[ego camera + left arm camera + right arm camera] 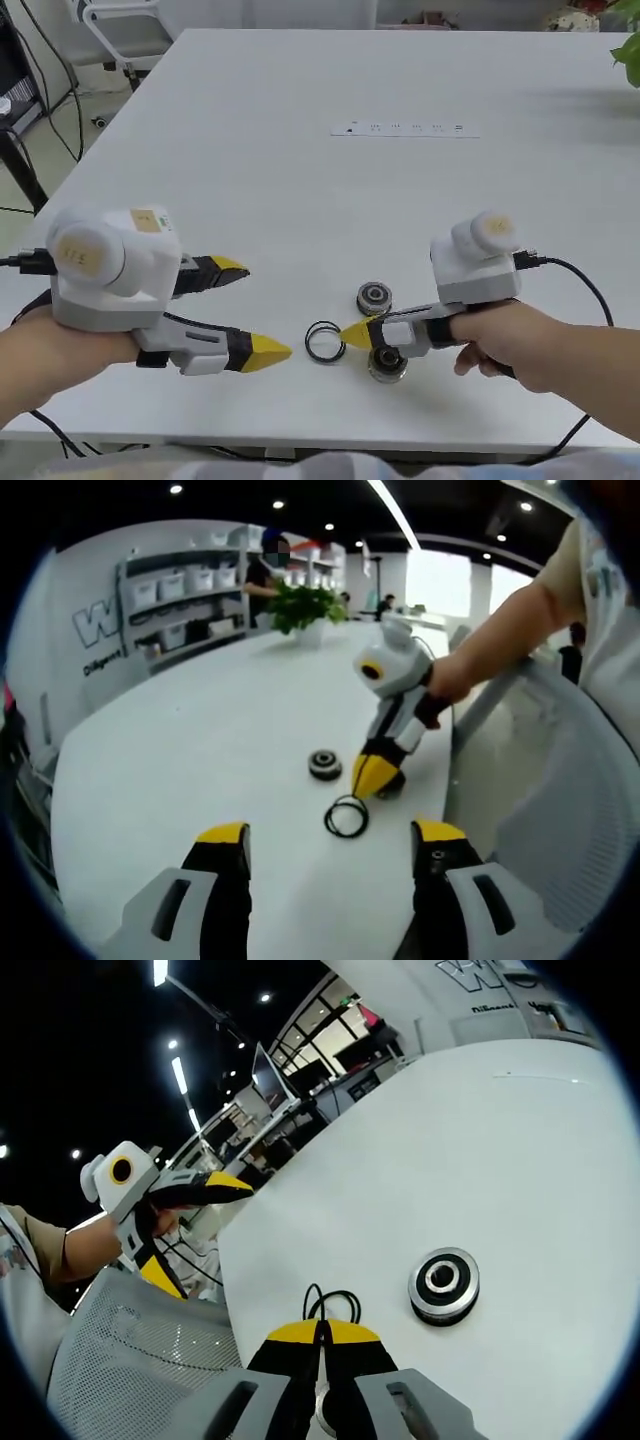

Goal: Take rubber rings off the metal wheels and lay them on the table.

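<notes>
The table point(300, 180) is smooth matt white, the wheel point(375, 296) shows bright metal, the rings point(324, 342) look dull black rubber, and the left gripper point(252, 308) and right gripper point(355, 335) are matt plastic.

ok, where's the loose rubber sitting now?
Head view: the loose rubber lies flat on the table near its front edge, at the tip of the shut right gripper, with a metal wheel just beyond it.
</notes>
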Tool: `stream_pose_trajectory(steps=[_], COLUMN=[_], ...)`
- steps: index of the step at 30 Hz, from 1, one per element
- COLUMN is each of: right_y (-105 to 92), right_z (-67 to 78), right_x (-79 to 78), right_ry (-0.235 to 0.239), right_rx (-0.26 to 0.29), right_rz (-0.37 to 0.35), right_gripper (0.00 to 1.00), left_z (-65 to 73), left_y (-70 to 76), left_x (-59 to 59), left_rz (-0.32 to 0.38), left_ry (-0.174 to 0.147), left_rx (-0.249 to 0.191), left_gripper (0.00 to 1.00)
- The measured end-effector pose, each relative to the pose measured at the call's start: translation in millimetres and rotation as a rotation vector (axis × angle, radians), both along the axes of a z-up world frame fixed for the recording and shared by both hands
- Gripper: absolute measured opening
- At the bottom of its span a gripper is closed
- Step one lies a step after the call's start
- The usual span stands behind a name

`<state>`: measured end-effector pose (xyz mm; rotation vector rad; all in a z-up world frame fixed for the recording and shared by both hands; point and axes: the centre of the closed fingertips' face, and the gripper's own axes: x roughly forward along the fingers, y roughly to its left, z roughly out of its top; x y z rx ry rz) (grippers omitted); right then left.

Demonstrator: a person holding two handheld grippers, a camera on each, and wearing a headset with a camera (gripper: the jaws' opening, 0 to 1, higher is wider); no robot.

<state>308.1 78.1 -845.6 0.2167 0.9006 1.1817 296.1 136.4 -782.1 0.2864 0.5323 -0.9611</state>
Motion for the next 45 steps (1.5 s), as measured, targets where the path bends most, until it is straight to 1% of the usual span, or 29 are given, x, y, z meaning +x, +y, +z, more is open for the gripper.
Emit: stream_pose_trajectory(steps=[10, 18, 21, 22, 25, 27, 31, 38, 42, 45], right_y=[-1.7, -0.3, 0.3, -0.2, -1.1, -2.7, -5.9, -8.4, -12.2, -16.7], right_z=[-7.5, -12.3, -13.9, -14.9, -16.0, -16.3, -12.7, 1.0, 10.0, 16.3], right_x=[7.0, 11.4, 12.5, 13.7, 14.1, 15.6, 17.2, 20.3, 23.8, 27.2], right_ry=[-0.024, -0.033, -0.043, -0.054, -0.054, -0.062, -0.062, -0.076, -0.104, -0.12], right_rx=[-0.039, -0.051, -0.061, -0.068, -0.072, -0.077, -0.066, -0.033, -0.021, -0.013], right_rz=[-0.005, -0.005, -0.005, -0.004, -0.006, -0.009, -0.02, -0.043, -0.041, -0.052], right_gripper=[0.0, 0.0, 0.02, 0.02, 0.03, 0.04, 0.05, 0.08, 0.1, 0.12], left_z=[-3.4, -3.7, -3.8, -3.8, -4.0, -4.4, -4.8, -0.9, 1.7, 2.3], left_y=[-0.3, -1.7, -1.5, -1.4, -1.6, -1.3, -1.3, -5.0, -7.8, -9.7], left_x=[0.1, -0.6, -0.4, -0.4, -0.9, -0.9, -0.9, 3.6, 7.8, 11.2], left_rz=[0.001, -0.003, -0.001, -0.001, -0.002, -0.001, -0.003, -0.008, -0.014, -0.013], left_ry=[0.012, 0.016, 0.018, 0.017, 0.019, 0.021, 0.024, 0.018, 0.013, 0.015], left_rx=[0.004, 0.003, 0.002, 0.003, 0.003, 0.004, 0.005, 0.003, 0.002, -0.001], left_gripper=[0.66, 0.66, 0.66, 0.66, 0.65, 0.65, 0.65, 0.65, 0.65, 0.65])
